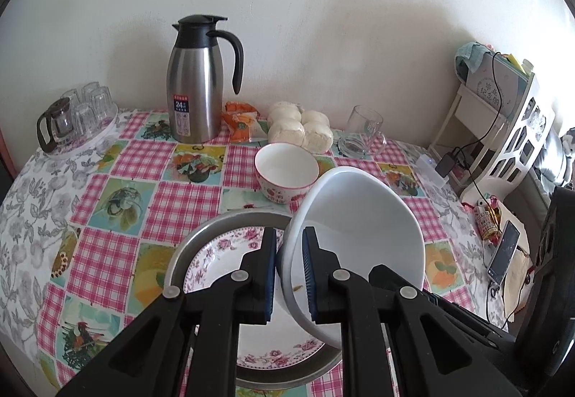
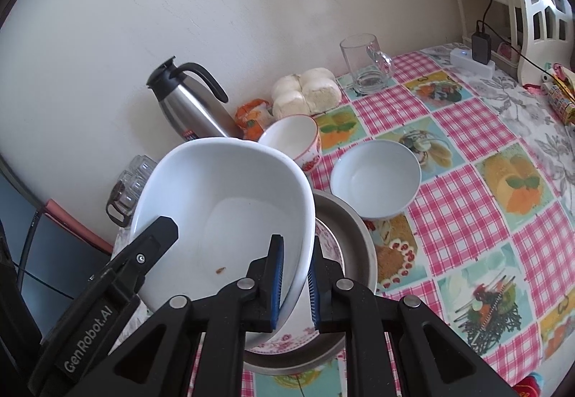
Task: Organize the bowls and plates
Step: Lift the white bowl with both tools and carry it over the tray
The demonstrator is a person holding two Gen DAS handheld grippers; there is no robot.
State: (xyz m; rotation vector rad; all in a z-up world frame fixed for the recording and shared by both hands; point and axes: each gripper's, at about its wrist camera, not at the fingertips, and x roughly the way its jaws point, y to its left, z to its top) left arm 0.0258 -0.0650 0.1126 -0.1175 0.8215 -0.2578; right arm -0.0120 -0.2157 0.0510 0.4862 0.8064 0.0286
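Both wrist views look steeply down, close over the same white bowl (image 1: 363, 217) from opposite rims.

A: Big bowl (image 2: 222, 202) — material?
B: White glazed ceramic, glossy and smooth. A small brown speck on the inside.

A: Pan (image 1: 215, 222) under it?
B: Dull grey metal, brushed look. The plate (image 1: 222, 253) inside is glossy china with a pink flower print.

A: Fingers (image 1: 308, 274)?
B: Matt black plastic, with ribbed blue pads.

A: Cloth (image 1: 179, 195) on the surface?
B: Looks like printed oilcloth, slight sheen, pink check and fruit panels.

A: Jug (image 1: 196, 91)?
B: Brushed steel body, black plastic lid and handle.

A: Mug (image 2: 363, 62)?
B: Clear glass, smooth.
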